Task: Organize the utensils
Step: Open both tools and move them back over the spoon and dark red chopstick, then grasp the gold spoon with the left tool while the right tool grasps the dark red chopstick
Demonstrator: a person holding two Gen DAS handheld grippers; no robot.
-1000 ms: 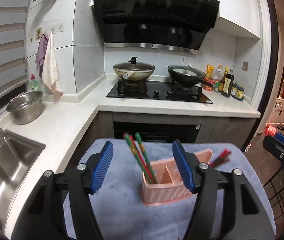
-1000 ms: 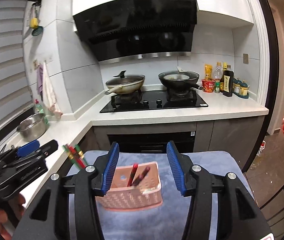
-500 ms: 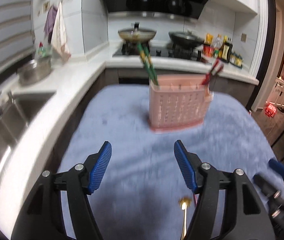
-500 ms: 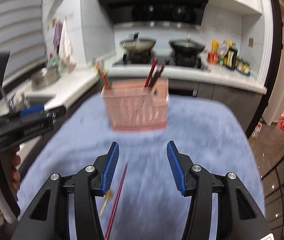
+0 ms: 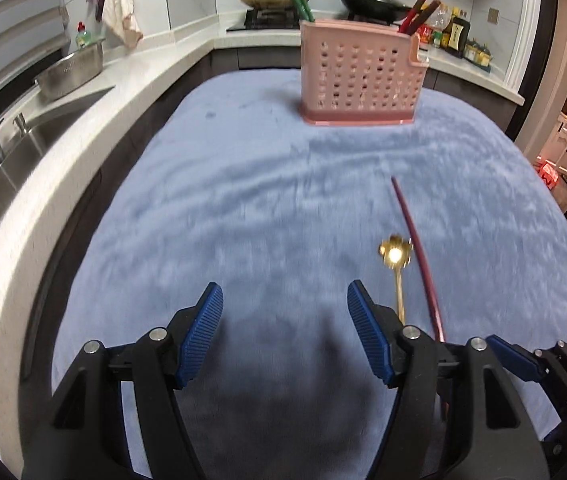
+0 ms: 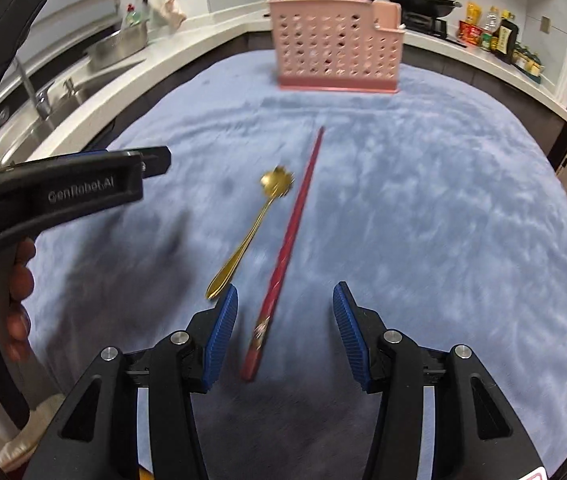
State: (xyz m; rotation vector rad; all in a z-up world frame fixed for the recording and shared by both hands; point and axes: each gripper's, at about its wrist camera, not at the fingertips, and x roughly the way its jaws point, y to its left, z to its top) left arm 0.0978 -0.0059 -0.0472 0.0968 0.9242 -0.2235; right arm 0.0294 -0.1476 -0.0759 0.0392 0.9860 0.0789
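A blue plush cloth (image 6: 423,208) covered the worktop, and a pink perforated holder (image 6: 333,46) stood upright at its far end, with green and red chopsticks already standing in two of its compartments. Nearer, well apart from the holder, a single red chopstick (image 6: 287,248) lay flat on the cloth, its long axis running from the near edge toward the holder, thin tip pointing away and the thick decorated end nearest the right claw (image 6: 285,334). Just beside it on the left, close but not touching as far as could be told, lay a gold spoon (image 6: 249,236), bowl toward the holder and handle slanting back toward the near left.

The right claw stood partly open and empty above the thick end of the chopstick, which showed between its blue pads without contact. The left claw (image 5: 285,332) gaped a little wider, also empty, over bare cloth, with the spoon handle just off its right finger.

The risks, as I judged them: the chopstick was thin and lay sunk in soft pile, so closing pads could skid over it or pinch cloth instead. A grip at the very end would let the long shaft droop or swing. The spoon lay near enough that a stray finger could knock it.
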